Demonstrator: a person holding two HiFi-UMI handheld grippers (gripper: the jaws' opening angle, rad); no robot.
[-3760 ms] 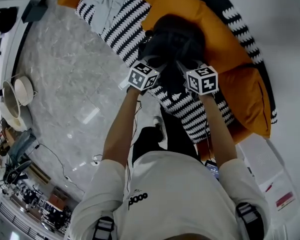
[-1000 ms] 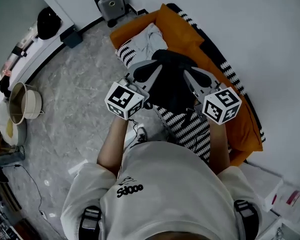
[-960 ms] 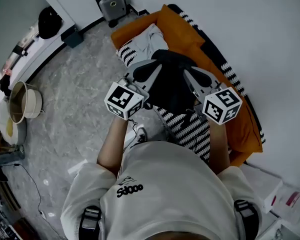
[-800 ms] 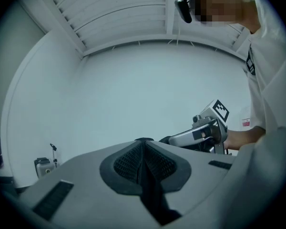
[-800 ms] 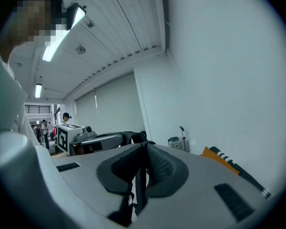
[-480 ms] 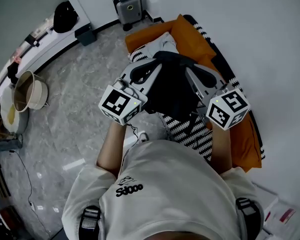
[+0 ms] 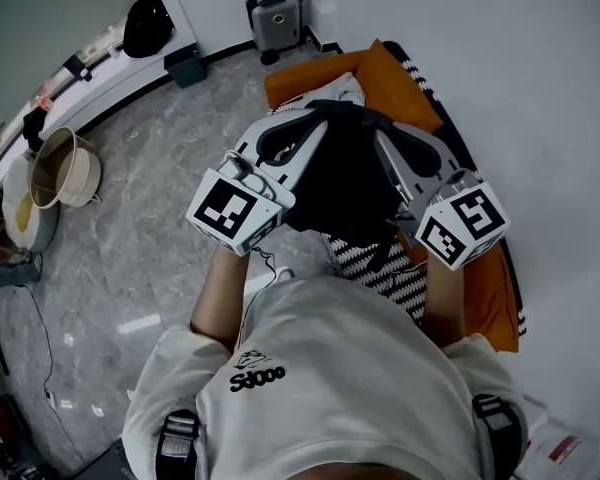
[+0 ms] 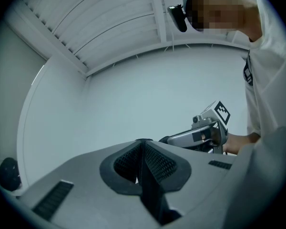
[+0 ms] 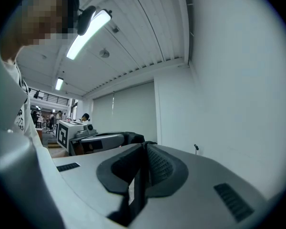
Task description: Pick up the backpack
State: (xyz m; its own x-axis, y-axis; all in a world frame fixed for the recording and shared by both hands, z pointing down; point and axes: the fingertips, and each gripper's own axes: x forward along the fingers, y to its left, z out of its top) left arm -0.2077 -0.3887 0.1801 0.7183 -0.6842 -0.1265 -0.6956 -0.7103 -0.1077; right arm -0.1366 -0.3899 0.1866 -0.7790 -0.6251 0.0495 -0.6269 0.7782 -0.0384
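A black backpack (image 7: 345,183) hangs in the air between my two grippers, above an orange sofa (image 7: 405,88). In the head view my left gripper (image 7: 315,133) grips it at its upper left and my right gripper (image 7: 380,138) at its upper right. The left gripper view shows my left gripper (image 8: 142,146) with its jaws pressed together on a thin black strap (image 8: 151,190) of the backpack. The right gripper view shows the same: a black strap (image 9: 138,187) runs down between the closed jaws of my right gripper (image 9: 144,148). Both grippers point roughly level, toward a white wall.
A black-and-white striped blanket (image 7: 375,263) lies on the sofa below the backpack. On the grey marble floor stand a grey case (image 7: 275,16), a dark box (image 7: 187,65) and a cream pot (image 7: 65,168). The white wall (image 7: 520,88) runs along the right.
Both grippers have risen together with the backpack, lifting it higher off the sofa. The jaws have stayed closed on the straps.
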